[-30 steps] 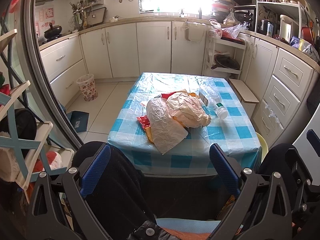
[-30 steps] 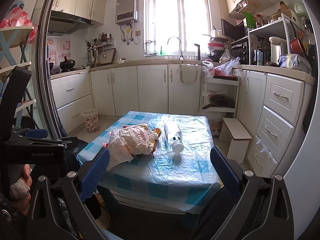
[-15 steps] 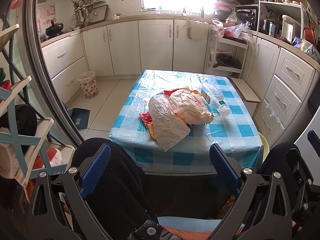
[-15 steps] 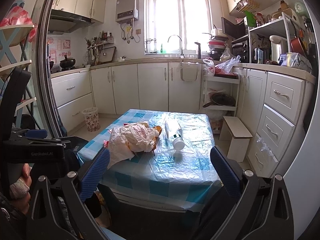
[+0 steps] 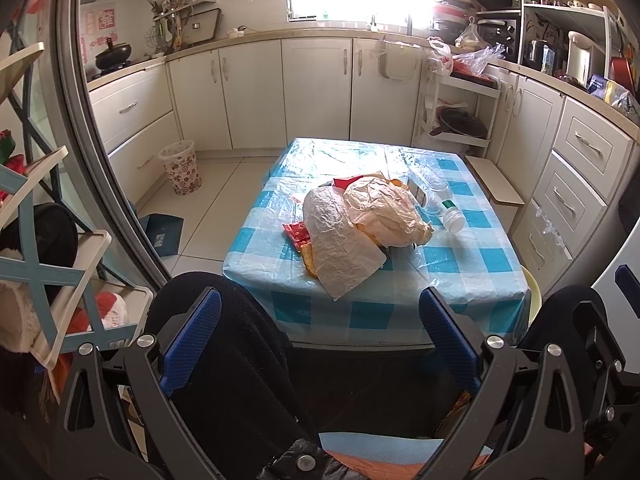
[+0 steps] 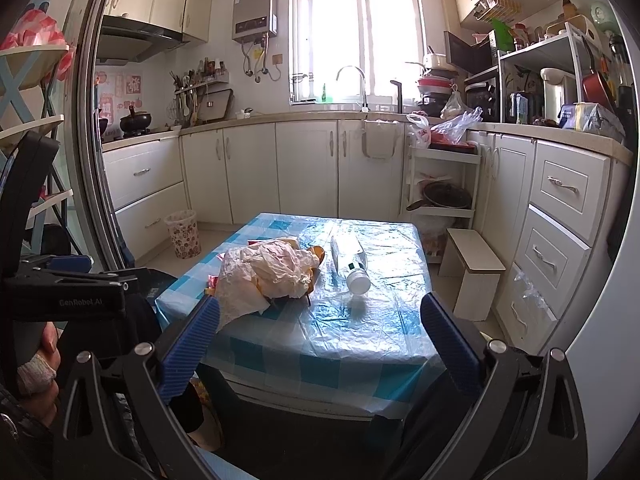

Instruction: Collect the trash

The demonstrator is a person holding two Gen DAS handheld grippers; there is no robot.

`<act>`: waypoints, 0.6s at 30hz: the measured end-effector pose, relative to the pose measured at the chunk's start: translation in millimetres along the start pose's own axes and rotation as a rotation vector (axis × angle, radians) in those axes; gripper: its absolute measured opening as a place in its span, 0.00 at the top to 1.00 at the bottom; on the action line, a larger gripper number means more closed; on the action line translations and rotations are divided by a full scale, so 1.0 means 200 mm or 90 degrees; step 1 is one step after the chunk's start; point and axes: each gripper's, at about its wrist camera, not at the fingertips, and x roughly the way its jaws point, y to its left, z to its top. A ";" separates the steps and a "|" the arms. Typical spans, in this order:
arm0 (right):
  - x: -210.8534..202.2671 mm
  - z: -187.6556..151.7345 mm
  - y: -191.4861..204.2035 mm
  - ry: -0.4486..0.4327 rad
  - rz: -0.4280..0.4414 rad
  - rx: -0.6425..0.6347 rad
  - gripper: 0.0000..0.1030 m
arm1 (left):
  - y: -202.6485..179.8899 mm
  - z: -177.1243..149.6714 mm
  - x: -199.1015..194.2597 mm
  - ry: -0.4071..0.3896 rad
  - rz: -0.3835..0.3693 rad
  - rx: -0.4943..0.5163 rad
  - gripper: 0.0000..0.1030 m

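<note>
Table (image 5: pixel 472 276) nearer; "GenRobot.AI" probably legible.

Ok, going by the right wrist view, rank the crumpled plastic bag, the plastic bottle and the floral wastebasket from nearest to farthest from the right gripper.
1. Crumpled plastic bag, on the table's left half.
2. Plastic bottle, lying on the table just right of the bag.
3. Floral wastebasket, on the floor by the left cabinets.

The table (image 5: pixel 376 280) is viewed by the left wrist camera from above its near edge, looking downward toward 12 o'clock. From the right wrist camera it (image 6: pixel 360 344) is seen lower and more level. The table, floral wastebasket (image 5: pixel 181 167) and cabinets are shared.
</note>
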 end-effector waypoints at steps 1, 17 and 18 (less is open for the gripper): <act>0.00 0.00 0.00 0.001 0.000 0.000 0.06 | 0.00 0.00 0.00 0.001 0.000 -0.002 0.08; 0.03 -0.01 0.00 0.020 0.001 -0.007 0.06 | 0.03 -0.01 0.04 0.014 0.000 -0.015 0.08; 0.04 -0.01 0.01 0.022 0.001 -0.008 0.06 | 0.03 -0.01 0.04 0.015 -0.002 -0.015 0.08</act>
